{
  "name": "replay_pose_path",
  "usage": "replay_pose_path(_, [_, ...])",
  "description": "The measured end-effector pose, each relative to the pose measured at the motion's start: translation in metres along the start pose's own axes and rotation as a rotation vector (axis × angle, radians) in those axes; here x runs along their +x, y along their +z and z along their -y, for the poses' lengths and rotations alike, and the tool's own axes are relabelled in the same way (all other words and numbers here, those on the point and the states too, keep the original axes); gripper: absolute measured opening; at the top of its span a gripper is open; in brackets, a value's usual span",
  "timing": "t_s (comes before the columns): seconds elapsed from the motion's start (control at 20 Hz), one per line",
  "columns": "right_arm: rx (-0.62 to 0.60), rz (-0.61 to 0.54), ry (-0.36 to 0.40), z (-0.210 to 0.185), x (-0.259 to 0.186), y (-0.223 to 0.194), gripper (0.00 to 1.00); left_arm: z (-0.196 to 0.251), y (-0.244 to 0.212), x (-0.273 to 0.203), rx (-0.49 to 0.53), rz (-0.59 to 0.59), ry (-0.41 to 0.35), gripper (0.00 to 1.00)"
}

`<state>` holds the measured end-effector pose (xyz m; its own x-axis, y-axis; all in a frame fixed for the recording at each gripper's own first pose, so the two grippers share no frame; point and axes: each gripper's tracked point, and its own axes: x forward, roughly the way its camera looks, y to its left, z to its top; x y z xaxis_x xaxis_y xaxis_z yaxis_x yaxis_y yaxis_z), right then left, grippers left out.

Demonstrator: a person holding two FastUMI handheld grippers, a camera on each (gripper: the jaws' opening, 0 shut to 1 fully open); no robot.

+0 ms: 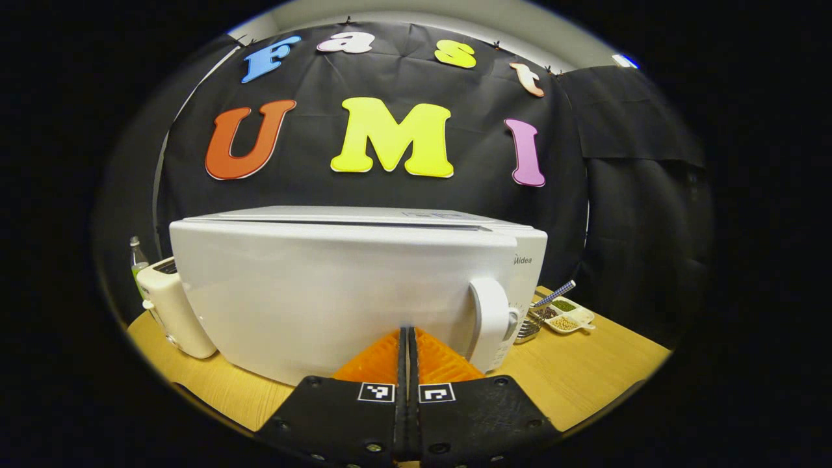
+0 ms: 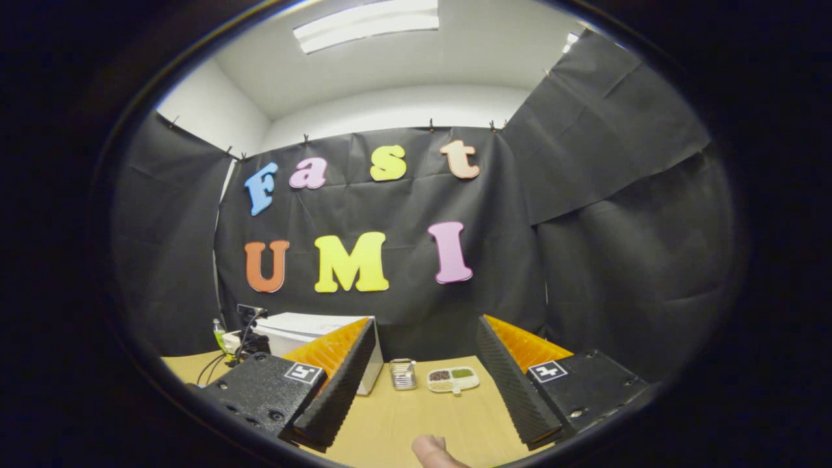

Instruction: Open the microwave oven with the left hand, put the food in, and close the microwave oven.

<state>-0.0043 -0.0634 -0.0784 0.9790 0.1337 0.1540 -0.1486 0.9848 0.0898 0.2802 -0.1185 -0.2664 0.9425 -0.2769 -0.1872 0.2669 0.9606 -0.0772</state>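
Facing the closed microwave (image 1: 354,286), the left gripper (image 1: 407,354), fingers pressed together, has the upright door handle (image 1: 489,323) at two o'clock; the right gripper (image 2: 419,364) waits spread wide, well apart.

Toaster (image 1: 172,305) left of microwave (image 1: 338,286), dish (image 1: 564,315) right.

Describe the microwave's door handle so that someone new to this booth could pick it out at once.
Start at the big white microwave on the wooden table in the left gripper view. Follow its closed front towards the side nearest the small divided dish of grains. The handle is the upright white bar that stands out from the flat door, just beside the control panel; the shut left gripper points near it.
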Motion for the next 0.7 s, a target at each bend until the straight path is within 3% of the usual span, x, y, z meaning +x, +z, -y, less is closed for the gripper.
replay_pose_path(0.35, [0.001, -0.017, -0.005, -0.002, -0.022, 0.002, 1.00, 0.002, -0.003, 0.014, -0.067, -0.041, 0.051, 0.00])
replay_pose_path(0.7, [0.022, -0.033, -0.037, 0.000, -0.041, 0.000, 1.00, 0.002, -0.004, 0.024, -0.006, -0.028, 0.098, 0.00])
